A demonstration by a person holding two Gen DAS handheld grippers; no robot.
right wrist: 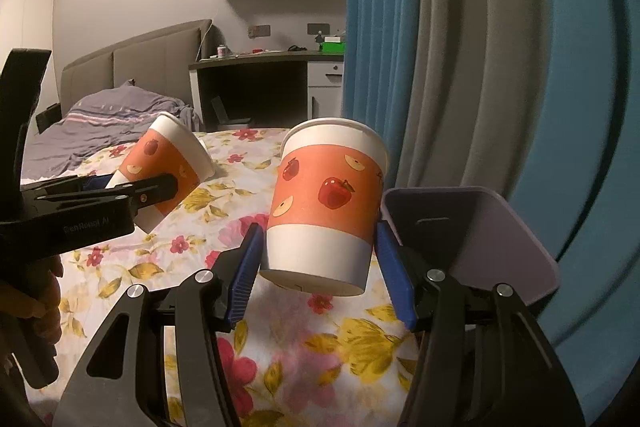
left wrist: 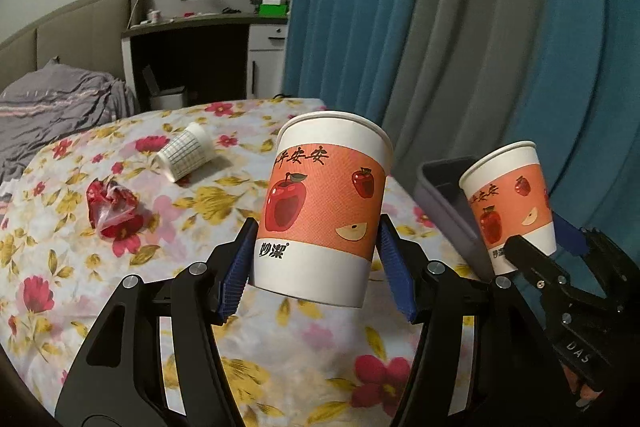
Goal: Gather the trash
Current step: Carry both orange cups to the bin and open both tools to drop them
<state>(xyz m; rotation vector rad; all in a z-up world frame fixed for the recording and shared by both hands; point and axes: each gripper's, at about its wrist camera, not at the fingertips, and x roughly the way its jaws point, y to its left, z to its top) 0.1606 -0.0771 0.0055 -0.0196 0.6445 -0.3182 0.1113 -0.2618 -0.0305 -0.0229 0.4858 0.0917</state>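
The left gripper (left wrist: pixel 316 259) clamps one cup (left wrist: pixel 326 203) low on its wall, upright above the bed (left wrist: pixel 120 291); the right gripper (right wrist: pixel 318 267) clamps another cup (right wrist: pixel 328 203) likewise, likely bound for the bin (right wrist: pixel 480 235) at the bed's right edge.

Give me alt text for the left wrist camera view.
The left gripper holds an apple-print paper cup above a floral bedspread, where a checked cup and red wrapper lie. At right, the right gripper holds a matching cup.
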